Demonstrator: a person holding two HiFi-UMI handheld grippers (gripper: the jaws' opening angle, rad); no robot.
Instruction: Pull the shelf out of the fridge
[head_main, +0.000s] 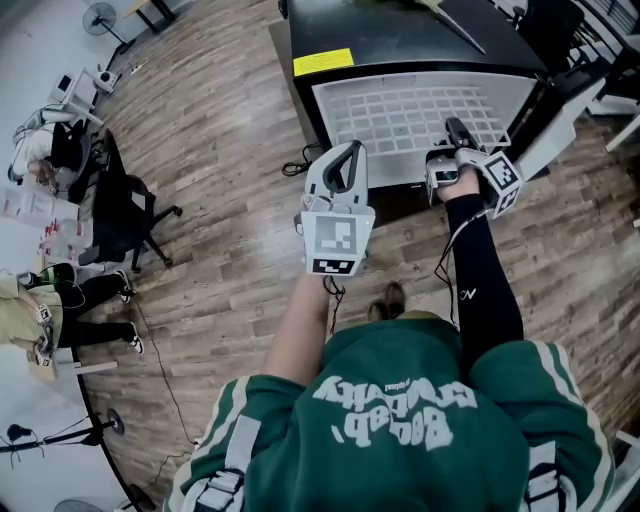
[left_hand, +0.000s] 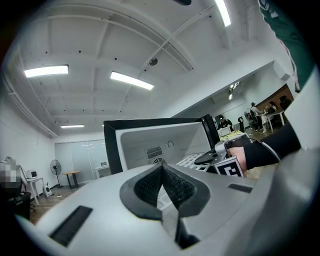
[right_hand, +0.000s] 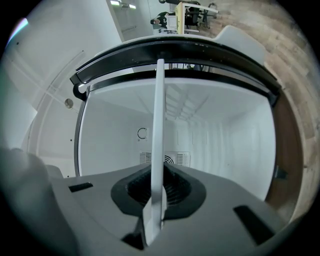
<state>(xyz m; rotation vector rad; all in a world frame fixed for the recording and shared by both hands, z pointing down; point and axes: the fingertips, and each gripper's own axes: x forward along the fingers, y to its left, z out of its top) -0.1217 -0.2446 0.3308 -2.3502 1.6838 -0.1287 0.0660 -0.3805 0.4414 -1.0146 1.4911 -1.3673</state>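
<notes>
On shelf (head_main: 400, 115) edge, right claw (head_main: 453, 128) clamped; left claw (head_main: 349, 152) together alongside; office chair (head_main: 125, 215) well left of fridge (head_main: 400, 35).

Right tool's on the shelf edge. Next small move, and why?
Probably draw the right tool straight back toward the person, keeping it level. It is shut on the front edge of the white shelf, which is not yet out of the fridge. The left tool is shut, empty and off the shelf.
</notes>
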